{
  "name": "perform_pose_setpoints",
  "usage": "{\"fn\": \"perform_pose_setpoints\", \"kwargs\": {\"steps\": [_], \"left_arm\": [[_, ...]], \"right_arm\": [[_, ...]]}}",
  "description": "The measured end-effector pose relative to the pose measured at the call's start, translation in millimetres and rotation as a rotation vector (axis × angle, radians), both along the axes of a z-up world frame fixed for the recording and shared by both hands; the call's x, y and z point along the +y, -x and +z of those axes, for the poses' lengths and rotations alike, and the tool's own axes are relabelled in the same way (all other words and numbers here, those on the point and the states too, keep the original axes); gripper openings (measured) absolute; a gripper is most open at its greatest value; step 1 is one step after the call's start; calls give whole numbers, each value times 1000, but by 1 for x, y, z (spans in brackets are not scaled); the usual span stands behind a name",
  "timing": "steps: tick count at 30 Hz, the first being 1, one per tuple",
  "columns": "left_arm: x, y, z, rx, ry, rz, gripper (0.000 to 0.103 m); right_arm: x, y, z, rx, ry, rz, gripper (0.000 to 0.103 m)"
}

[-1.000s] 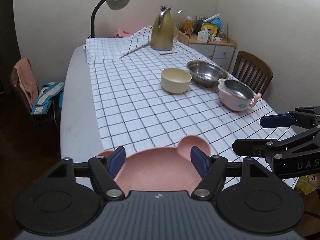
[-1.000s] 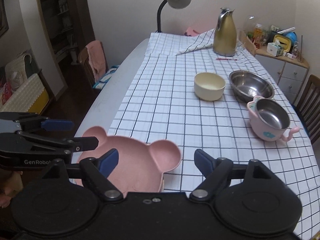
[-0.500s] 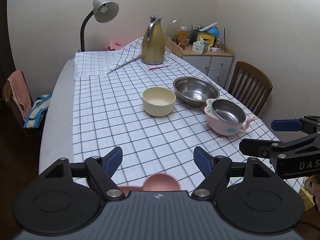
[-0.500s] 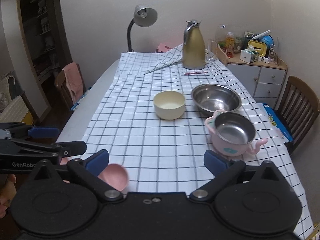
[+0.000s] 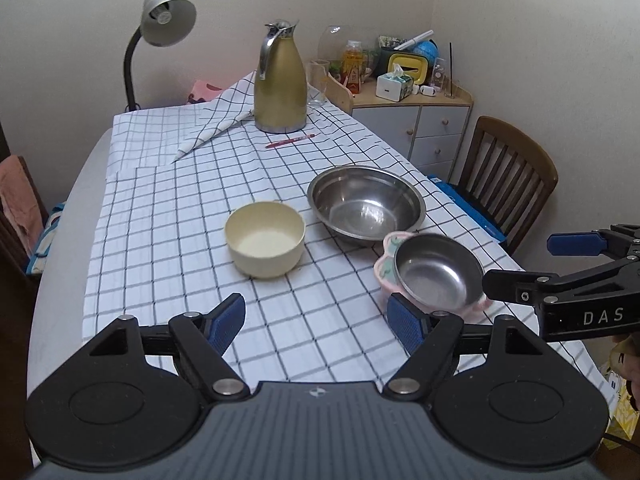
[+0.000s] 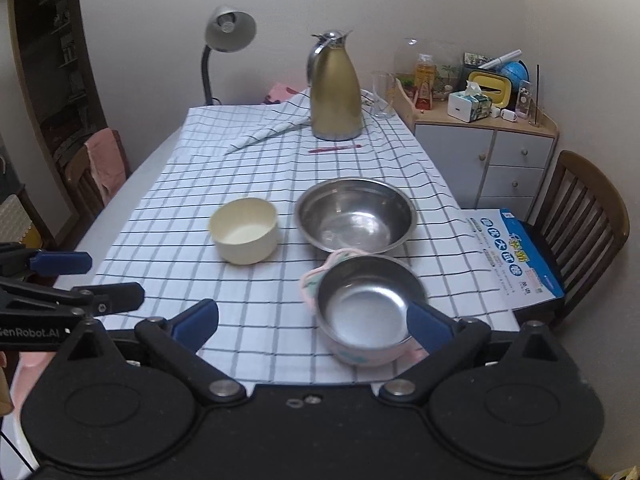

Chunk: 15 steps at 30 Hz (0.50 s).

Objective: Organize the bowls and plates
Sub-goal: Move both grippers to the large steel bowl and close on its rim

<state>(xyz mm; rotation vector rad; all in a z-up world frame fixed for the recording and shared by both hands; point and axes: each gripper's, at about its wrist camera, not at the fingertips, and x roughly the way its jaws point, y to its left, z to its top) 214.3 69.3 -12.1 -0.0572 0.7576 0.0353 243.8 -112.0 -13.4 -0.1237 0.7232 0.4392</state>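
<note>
Three bowls stand on the checked tablecloth (image 5: 168,216). A cream bowl (image 5: 264,240) (image 6: 244,230) is in the middle. Right of it are a large steel bowl (image 5: 366,202) (image 6: 354,214) and, nearer, a pink bowl with a steel insert (image 5: 436,274) (image 6: 368,308). My left gripper (image 5: 318,320) (image 6: 116,278) is open over bare cloth, just short of the cream bowl. My right gripper (image 6: 312,322) (image 5: 520,262) is open and wide. The pink bowl lies low between its fingers, nearer the right pad, and the pads do not press it. No plate is in view.
A gold thermos jug (image 5: 280,80), a red pen (image 5: 290,141) and a glass (image 6: 382,94) are at the table's far end by a desk lamp (image 5: 168,20). A wooden chair (image 5: 508,176) bearing a blue-white package (image 6: 516,256) stands right, beside a cluttered cabinet (image 5: 412,128).
Both grippers moved forward over the table. The pink bear-shaped plate slid out of view under them and the bowls came closer. The right jaws opened wider.
</note>
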Motion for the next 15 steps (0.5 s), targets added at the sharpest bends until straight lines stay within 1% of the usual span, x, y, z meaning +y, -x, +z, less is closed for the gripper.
{"fn": "perform_pose_setpoints", "kwargs": {"steps": [3,8,12,15], "left_arm": [[-8,-39,-2,16,-28,-6,78],[-12,-103,-13,51,-8,0,78],[-15,-148,-27,66,-22,14,78],[-13,-183,-40,94,-21,27,78]], "right_arm": [[-10,-36,-4,23,11,-16,100],[-20,-94,-16,55,32,-39,99],[-21,-133,-26,72,45,-59,97],[-21,-162,-35,85,50,-73,96]]}}
